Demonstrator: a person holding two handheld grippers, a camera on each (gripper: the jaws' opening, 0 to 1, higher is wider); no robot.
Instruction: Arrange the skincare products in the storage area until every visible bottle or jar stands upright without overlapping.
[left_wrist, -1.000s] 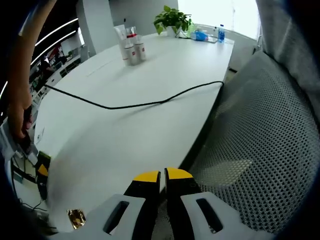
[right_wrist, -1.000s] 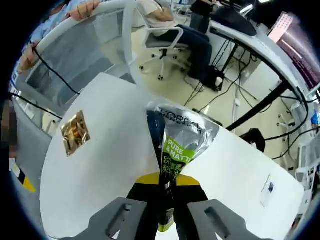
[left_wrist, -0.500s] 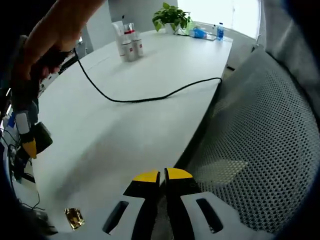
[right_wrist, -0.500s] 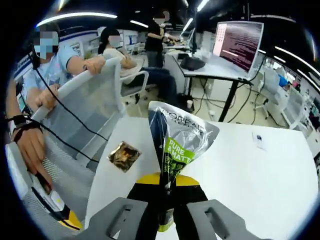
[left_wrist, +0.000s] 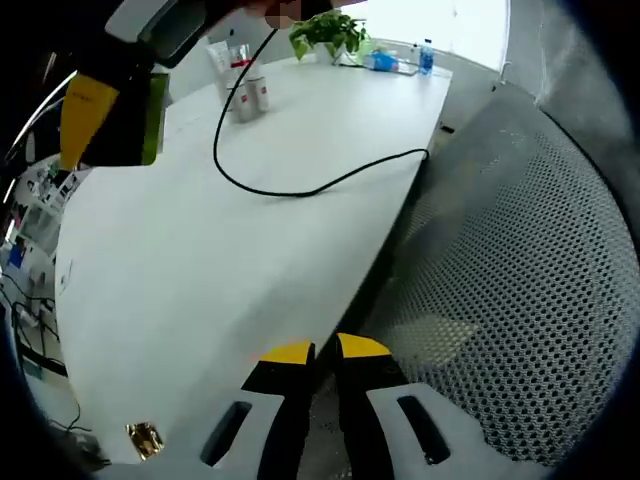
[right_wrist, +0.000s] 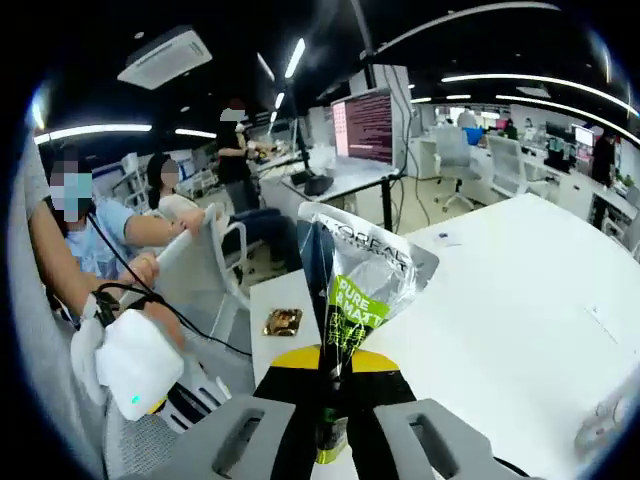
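My right gripper (right_wrist: 335, 365) is shut on a silver and green L'Oreal tube (right_wrist: 358, 277), whose flat crimped end points away from the camera, above the white table (right_wrist: 500, 300). In the left gripper view the right gripper (left_wrist: 112, 120) hangs at the upper left with its yellow pad and a strip of the green tube (left_wrist: 156, 108) showing. A cluster of white skincare bottles (left_wrist: 240, 88) with red caps stands upright at the far end of the table (left_wrist: 200, 250). My left gripper (left_wrist: 320, 352) is shut and holds nothing, at the table's near edge.
A black cable (left_wrist: 300, 188) loops across the table. A grey mesh chair back (left_wrist: 500, 300) stands at the right. A gold wrapper (left_wrist: 144, 436) lies near the table edge. A plant (left_wrist: 325, 30) and a water bottle (left_wrist: 427, 55) stand far off. People sit behind the table (right_wrist: 180, 215).
The right gripper with the tube has risen across the left gripper view to the upper left, dragging the cable along. The right gripper view has tilted up toward the room.
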